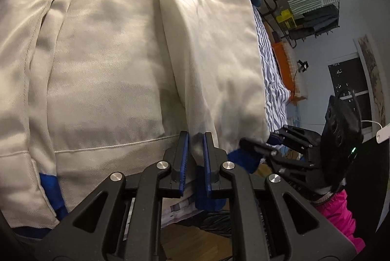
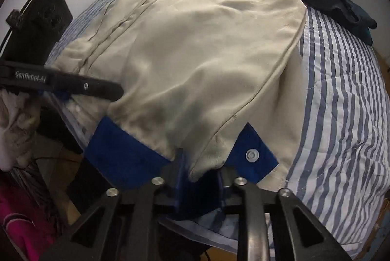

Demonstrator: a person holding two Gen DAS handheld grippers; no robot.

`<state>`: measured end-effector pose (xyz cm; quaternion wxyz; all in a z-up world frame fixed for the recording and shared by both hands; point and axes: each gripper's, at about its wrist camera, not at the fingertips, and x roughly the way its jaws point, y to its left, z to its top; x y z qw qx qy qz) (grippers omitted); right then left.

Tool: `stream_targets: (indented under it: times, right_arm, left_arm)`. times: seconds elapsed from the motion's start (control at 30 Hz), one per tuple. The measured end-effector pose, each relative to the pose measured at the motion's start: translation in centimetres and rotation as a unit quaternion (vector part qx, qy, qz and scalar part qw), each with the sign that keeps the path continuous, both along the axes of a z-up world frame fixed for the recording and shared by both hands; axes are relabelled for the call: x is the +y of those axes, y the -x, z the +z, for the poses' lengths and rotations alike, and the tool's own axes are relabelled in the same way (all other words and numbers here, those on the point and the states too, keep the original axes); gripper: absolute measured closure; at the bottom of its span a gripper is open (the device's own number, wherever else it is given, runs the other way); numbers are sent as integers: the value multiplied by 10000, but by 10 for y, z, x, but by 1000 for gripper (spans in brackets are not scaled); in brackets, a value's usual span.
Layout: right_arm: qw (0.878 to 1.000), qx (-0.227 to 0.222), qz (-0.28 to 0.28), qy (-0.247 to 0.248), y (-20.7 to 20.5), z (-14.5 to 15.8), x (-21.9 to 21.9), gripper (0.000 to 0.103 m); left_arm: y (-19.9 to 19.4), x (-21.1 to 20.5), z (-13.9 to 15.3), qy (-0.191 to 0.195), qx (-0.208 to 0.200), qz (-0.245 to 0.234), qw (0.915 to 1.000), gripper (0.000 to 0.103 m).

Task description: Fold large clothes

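A big cream jacket lies spread out on a striped bed. It has blue cuffs and a blue hem. One blue tab at about 5 o'clock in the right wrist view has a white snap on it.

The left gripper is at the near edge of the jacket. Its two blue pads are close together, with a fold of cream cloth pinched between them. A little gap shows by the tips.

The right gripper is also at the near edge, by the blue hem. Cream and blue cloth sits between its fingers and looks pinched, but the tips are hidden under the cloth, so I cannot tell for sure.

In the left wrist view, the right gripper is at 3 o'clock, just beside the jacket corner.

Dark clothes lie at 1 o'clock on the bed, near the jacket.
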<state>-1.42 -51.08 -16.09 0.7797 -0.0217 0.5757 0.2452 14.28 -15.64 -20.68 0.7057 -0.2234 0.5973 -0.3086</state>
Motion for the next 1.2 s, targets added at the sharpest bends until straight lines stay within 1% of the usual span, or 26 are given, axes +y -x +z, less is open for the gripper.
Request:
stream_targets:
  times: [0.03,0.07,0.1,0.17,0.2,0.27,0.33,0.4,0.43,0.5,0.53,0.57,0.6,0.63,0.67,0.7,0.77,0.83,0.87,0.9,0.93,0.97,1.07,1.1,1.13,1.2]
  right_arm:
    - [9971,203,-229,-693,-3,6,-11,100]
    - [9856,359,-475,-1583,-5,16,-24,100]
    - [9722,413,-689,-2199,-8,24,-38,100]
    - [9496,478,-1054,-2915,-11,30,-63,100]
    - [9425,540,-1202,-3070,-11,26,-74,100]
    - [9446,754,-1462,-2840,-10,11,-90,98]
    - [9551,1037,-1747,-2155,-8,-13,-98,95]
    - [9654,1084,-1761,-1590,-6,-23,-100,89]
    - [9700,1090,-1714,-1336,-5,-25,-100,89]
    - [9715,1023,-1653,-1357,-5,-21,-100,89]
    - [9708,987,-1619,-1468,-4,-18,-100,89]
    - [9695,924,-1552,-1658,-4,-13,-99,87]
    - [9698,853,-1488,-1736,-3,-8,-98,74]
    - [9713,777,-1444,-1723,-3,-4,-97,64]
    - [9732,738,-1417,-1653,-2,-2,-94,59]
    - [9756,731,-1378,-1545,-1,-2,-91,61]
    - [9768,800,-1342,-1464,-3,-7,-88,66]
    - [9758,940,-1322,-1468,-4,-17,-84,75]
    - [9760,956,-1325,-1439,-4,-18,-80,86]
    - [9751,972,-1331,-1487,-4,-18,-80,96]
    - [9710,989,-1368,-1695,-3,-15,-80,99]
    - [9666,962,-1416,-1906,-4,-11,-82,100]
    - [9603,620,-1409,-2328,-1,13,-88,100]
    - [9608,520,-1386,-2343,-1,19,-92,100]
    - [9644,485,-1426,-2175,-3,19,-94,100]
    - [9758,595,-1398,-1571,-3,8,-87,100]
  left_arm:
    - [1,1,2,-9,-56,-12,10000,95]
    - [2,3,4,4,-95,-14,10000,96]
    - [3,4,4,18,-111,-11,9999,97]
    - [4,7,6,13,-157,-1,9999,97]
    - [4,8,5,10,-160,3,9999,97]
    - [5,8,2,21,-129,6,9999,97]
    - [6,7,1,34,-109,-35,9999,97]
    - [9,6,2,24,-98,-63,9999,97]
    - [10,6,3,20,-107,-75,9999,97]
    - [10,6,7,-11,-123,-22,9999,97]
    - [10,9,9,88,-49,45,9999,97]
    - [6,7,8,172,20,71,9998,92]
    - [5,8,9,280,108,115,9995,79]
    - [6,8,11,373,143,161,9991,71]
    - [6,7,13,454,155,184,9987,57]
    - [7,5,16,550,178,179,9982,54]
    - [9,-6,20,573,194,12,9982,54]
    - [10,-22,17,260,131,-201,9994,54]
    - [9,-28,12,111,133,-274,9995,54]
    - [8,-32,3,158,227,-313,9991,66]
    - [8,-34,-6,318,401,-349,9981,81]
    - [7,-35,-13,494,545,-337,9967,94]
    - [11,-21,-8,1554,625,-164,9857,94]
    - [11,-18,-3,1658,532,-179,9846,94]
    - [10,-16,0,1596,406,-209,9861,94]
    - [10,-17,-5,1151,343,-253,9924,94]
